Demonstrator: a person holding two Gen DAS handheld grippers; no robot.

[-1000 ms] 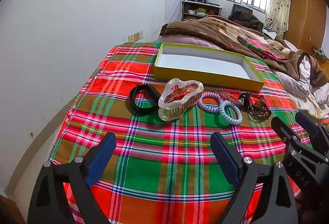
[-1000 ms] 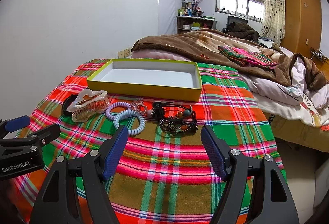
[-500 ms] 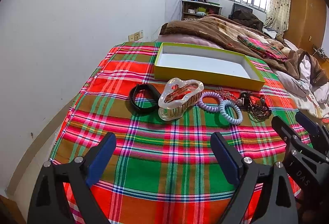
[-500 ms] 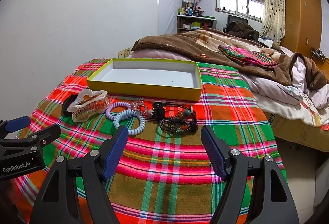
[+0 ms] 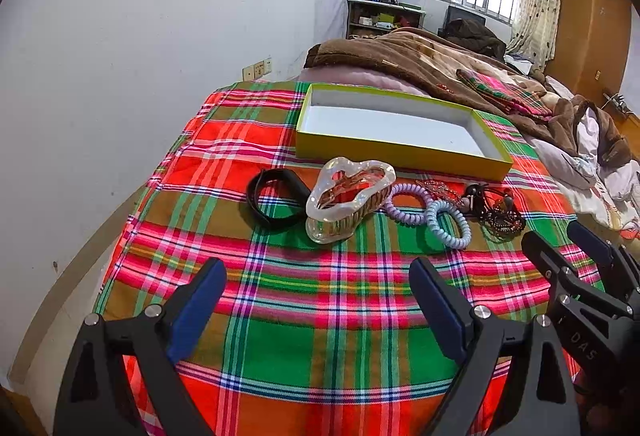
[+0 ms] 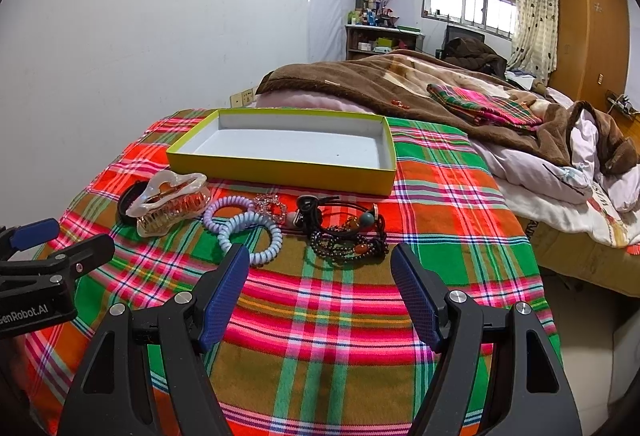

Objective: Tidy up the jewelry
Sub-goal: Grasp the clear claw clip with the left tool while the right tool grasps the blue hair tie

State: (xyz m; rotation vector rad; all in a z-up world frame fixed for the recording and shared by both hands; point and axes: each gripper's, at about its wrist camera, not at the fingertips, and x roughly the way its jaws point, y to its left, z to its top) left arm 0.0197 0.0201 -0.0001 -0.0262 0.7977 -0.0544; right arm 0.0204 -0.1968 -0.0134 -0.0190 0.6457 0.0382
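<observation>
We have both tools hovering low over the plaid cloth (image 5: 320, 336), nothing picked up: the left hand-held gripper (image 5: 316, 288) is spread wide and empty, and the right hand-held gripper (image 6: 320, 276) is likewise released, its jaws framing the beaded bracelets (image 6: 348, 236). The jewelry lies in a row just in front of the yellow box (image 6: 288, 152), which sits empty: a black band (image 5: 272, 202), the pearly claw clip (image 5: 348, 200), a purple coil tie (image 6: 224, 212) touching a pale blue coil tie (image 6: 252, 236), a small pink sparkly piece (image 6: 272, 206), then the dark tangle of beads. We judge the first pick is the step in hand. We should take the nearest piece for each side, closing across a single strand or the clip's body, lift straight up so linked pieces don't drag along, and set each down well inside the box walls.
</observation>
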